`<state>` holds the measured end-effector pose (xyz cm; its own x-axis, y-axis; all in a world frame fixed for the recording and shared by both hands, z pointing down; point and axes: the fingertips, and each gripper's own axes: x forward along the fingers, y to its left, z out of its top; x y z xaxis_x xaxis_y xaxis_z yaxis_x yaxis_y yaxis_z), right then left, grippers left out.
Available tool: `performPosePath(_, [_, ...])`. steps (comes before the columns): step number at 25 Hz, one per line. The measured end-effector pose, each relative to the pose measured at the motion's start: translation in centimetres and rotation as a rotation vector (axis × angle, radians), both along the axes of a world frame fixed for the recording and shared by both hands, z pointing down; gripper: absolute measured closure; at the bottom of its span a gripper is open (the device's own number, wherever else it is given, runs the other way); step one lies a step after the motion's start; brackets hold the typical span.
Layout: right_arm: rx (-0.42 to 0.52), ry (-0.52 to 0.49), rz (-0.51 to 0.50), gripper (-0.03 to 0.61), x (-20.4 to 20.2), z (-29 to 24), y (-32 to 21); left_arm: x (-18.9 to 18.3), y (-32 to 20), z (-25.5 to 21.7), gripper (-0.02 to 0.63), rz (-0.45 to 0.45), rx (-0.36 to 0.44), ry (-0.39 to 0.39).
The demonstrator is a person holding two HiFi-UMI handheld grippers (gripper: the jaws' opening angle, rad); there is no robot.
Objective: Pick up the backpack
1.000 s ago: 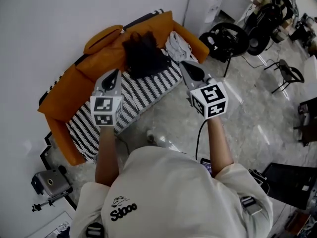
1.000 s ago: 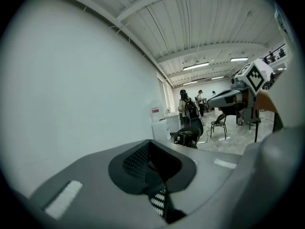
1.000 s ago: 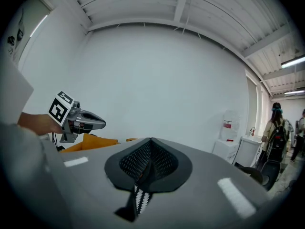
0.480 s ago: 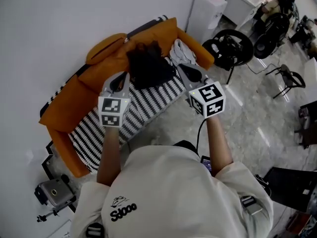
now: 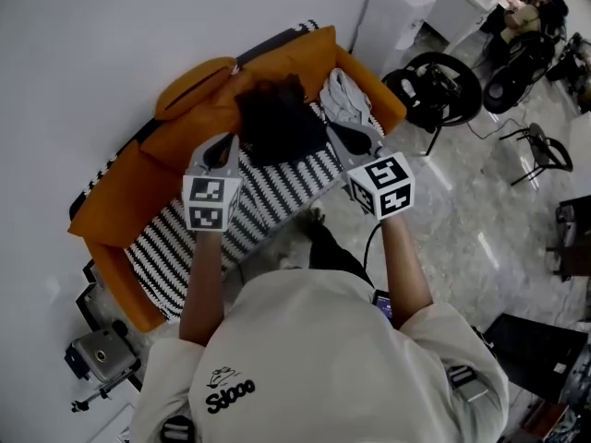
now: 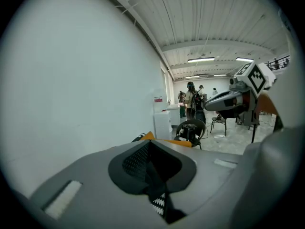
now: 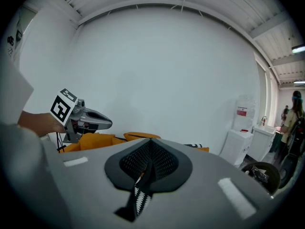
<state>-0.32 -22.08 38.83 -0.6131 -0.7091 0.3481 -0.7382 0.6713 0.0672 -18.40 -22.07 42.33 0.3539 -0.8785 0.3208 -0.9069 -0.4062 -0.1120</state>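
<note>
Head view shows the black backpack (image 5: 277, 123) lying on the orange sofa (image 5: 120, 197), against the far backrest. The left gripper (image 5: 220, 150) and right gripper (image 5: 346, 138) flank it on the near side, each with jaws pressed together and empty. Judged progress: approach only; opening, gripping and lifting remain.
</note>
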Motion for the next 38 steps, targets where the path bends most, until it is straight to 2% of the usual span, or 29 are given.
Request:
performPosePath(5, [-0.047,0.010,-0.031,0.570,-0.6,2.9,-6.0,0.2,-5.5,2.3,0.595,0.001,-0.055,-0.019])
performPosePath(7, [-0.074,0.028,-0.051,0.550,-0.8,4.5,-8.4,0.4,-8.0,3.4,0.560,0.000,-0.077,-0.031])
performPosePath(12, [-0.158,0.065,-0.089,0.521,-1.0,8.7,-14.2,1.1,-14.4,4.4,0.557,0.002,-0.106,-0.073])
performPosePath(17, [-0.254,0.060,-0.097,0.484,-1.3,13.1,-19.0,1.6,-19.8,8.0,0.523,0.014,-0.206,-0.089])
performPosePath(23, [-0.379,0.052,-0.123,0.449,-1.6,18.0,-22.8,2.1,-23.9,12.8,0.491,0.025,-0.325,-0.099])
performPosePath(31, [-0.492,0.091,-0.178,0.390,-3.7,24.8,-27.3,1.8,-28.7,18.9,0.466,0.020,-0.439,-0.096])
performPosePath(38, [-0.604,0.125,-0.184,0.321,-4.8,31.0,-29.2,1.6,-31.2,23.0,0.449,0.007,-0.510,-0.102])
